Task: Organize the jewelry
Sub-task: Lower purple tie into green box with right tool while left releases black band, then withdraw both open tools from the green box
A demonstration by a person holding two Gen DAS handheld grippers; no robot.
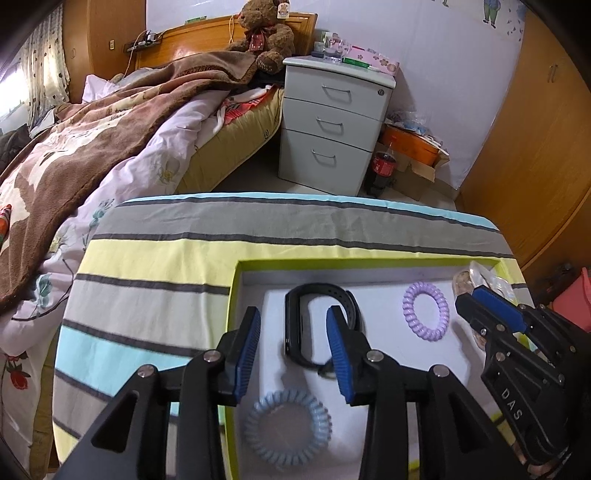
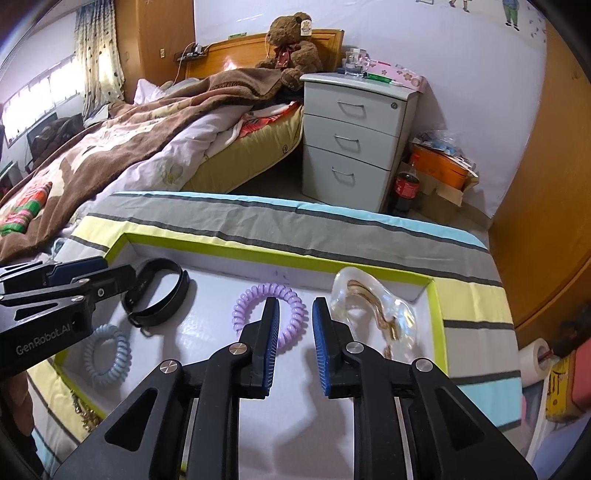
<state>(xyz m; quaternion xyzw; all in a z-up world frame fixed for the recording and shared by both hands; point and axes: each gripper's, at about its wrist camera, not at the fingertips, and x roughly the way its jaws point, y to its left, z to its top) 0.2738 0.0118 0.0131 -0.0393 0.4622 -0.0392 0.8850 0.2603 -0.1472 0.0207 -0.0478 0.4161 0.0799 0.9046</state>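
Striped cloth (image 1: 207, 266) over the table, rumpled bed (image 1: 122, 122) under a brown blanket (image 2: 122, 136) to the left, teddy bear (image 1: 264, 31) against the wooden headboard (image 1: 192, 38), grey three-drawer cabinet (image 1: 332, 122) beside it, cola bottle (image 1: 382, 166) and orange box (image 2: 439, 168) on the floor.

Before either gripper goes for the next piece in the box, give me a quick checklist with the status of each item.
1. Left gripper empty, pads apart: ok.
2. Right gripper empty, pads apart: ok.
3. Black band, purple coil tie, blue coil tie and clear pouch with gold chain all inside the green-rimmed box: ok.
4. Pieces lying apart, none overlapping: ok.
5. Grippers clear of each other: ok; the right one sits over the pouch side, the left over the black band.
6. Which piece goes next, and where: cannot tell.
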